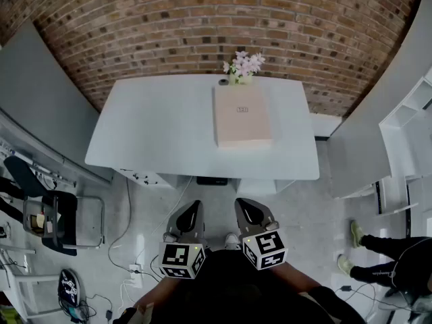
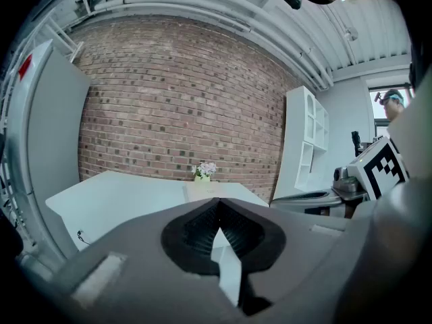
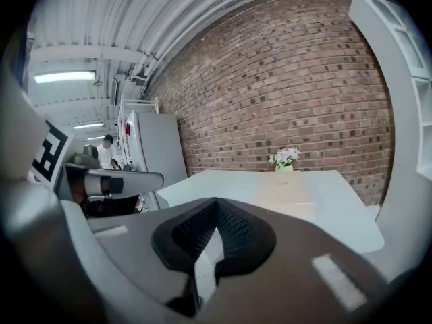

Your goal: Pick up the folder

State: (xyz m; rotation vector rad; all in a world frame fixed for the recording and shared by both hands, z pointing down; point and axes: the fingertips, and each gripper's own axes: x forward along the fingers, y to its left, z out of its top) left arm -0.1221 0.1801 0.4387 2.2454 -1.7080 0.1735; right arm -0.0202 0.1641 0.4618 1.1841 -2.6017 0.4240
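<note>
Pale pink rectangular folder (image 1: 243, 117) lies flat on the white rectangular table (image 1: 155, 127), right of centre, its long side running toward the red-brick wall (image 1: 202, 19). A small pot of pink-white flowers (image 1: 243, 67) stands just beyond the folder's far short edge. Left gripper (image 1: 192, 211) and right gripper (image 1: 248, 209) are side by side over the floor, well apart from the table's near edge. Both jaw pairs are pressed together with nothing between them. Neither touches the folder.

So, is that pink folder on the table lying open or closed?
Closed. The folder lies flat on the white table, one plain cover facing up, no pages spread.
</note>
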